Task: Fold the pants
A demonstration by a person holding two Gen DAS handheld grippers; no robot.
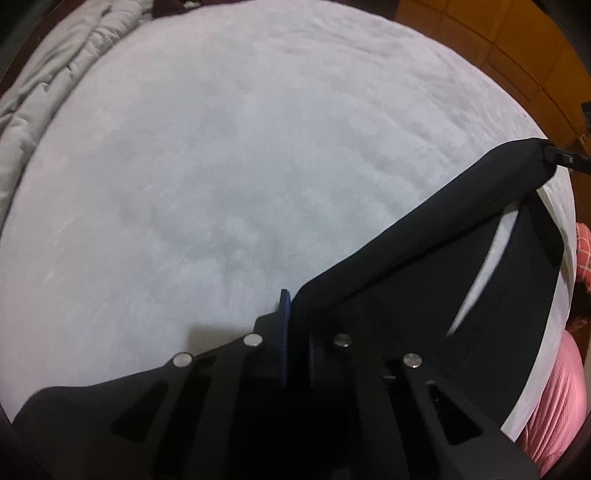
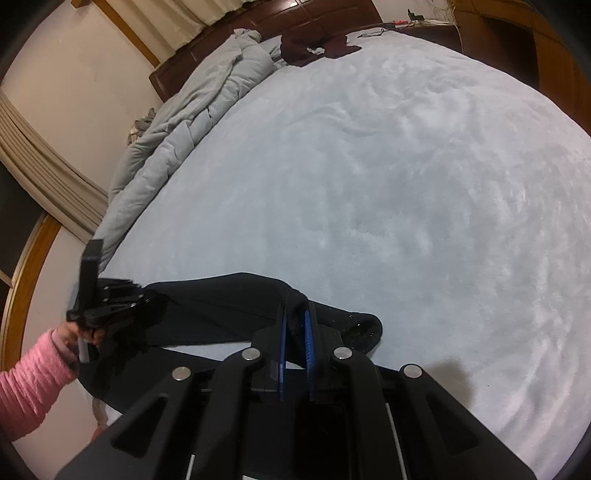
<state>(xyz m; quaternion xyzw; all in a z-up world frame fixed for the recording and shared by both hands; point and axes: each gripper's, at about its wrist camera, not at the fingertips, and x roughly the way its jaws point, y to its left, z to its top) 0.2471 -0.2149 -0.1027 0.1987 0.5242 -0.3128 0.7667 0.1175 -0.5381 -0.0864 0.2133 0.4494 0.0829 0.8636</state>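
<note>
A rumpled grey duvet [image 2: 184, 110] lines the far edge of the bed [image 2: 406, 184], with a dark red garment [image 2: 314, 46] by the headboard. The black pants [image 1: 424, 266] hang stretched between my tongs above the bed's near edge. My left tongs [image 1: 297, 332] and right tongs [image 2: 295, 332] each pinch a bunch of the fabric, level with one another

A home bedroom: ahead of the fingers spreads a wide bed [image 2: 388, 184] in pale fleece, a rumpled grey duvet [image 2: 192, 110] off to their left, dark wooden headboard [image 2: 317, 14] beyond, beige curtains [image 2: 44, 173] far left.
</note>
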